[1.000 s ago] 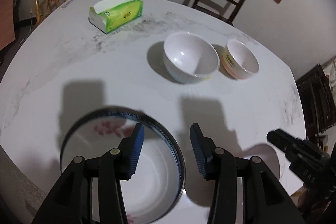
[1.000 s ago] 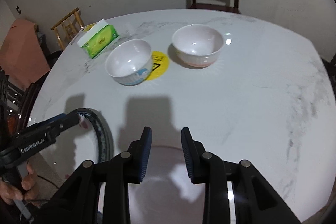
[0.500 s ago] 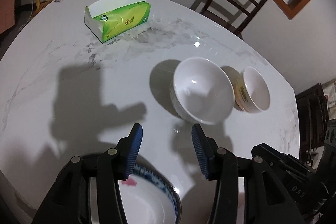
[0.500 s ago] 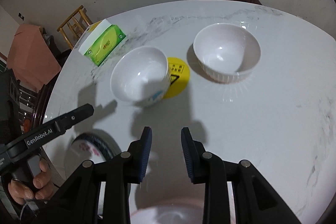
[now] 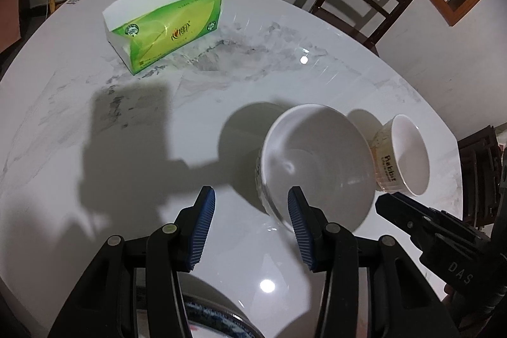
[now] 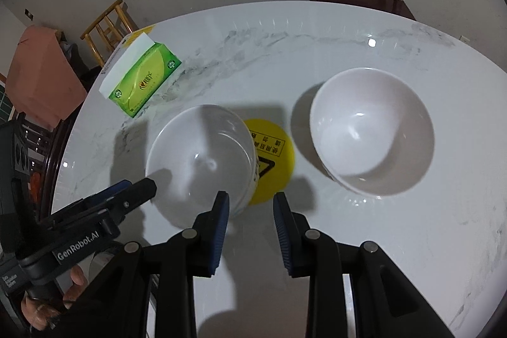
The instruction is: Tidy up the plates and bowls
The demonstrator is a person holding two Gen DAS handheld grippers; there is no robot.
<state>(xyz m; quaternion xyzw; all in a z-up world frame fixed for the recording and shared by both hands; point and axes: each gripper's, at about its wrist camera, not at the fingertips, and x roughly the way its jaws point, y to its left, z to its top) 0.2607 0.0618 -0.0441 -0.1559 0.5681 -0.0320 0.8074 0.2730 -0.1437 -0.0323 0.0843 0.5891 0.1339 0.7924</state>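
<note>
Bowls stand upright and separate on the marble table (image 6: 412, 243), not yet nested; stacking them looks like the step in hand. Left gripper (image 5: 250, 227) is released, nothing between its pads, with the nearer white bowl (image 5: 317, 167) just beyond its right pad. Right gripper (image 6: 250, 227) is likewise parted and empty; that bowl (image 6: 202, 160) lies just far-left of it, the second bowl (image 6: 370, 132) far-right, apart. A blue-rimmed plate (image 5: 218, 319) sits nearest, below the left gripper.
</note>
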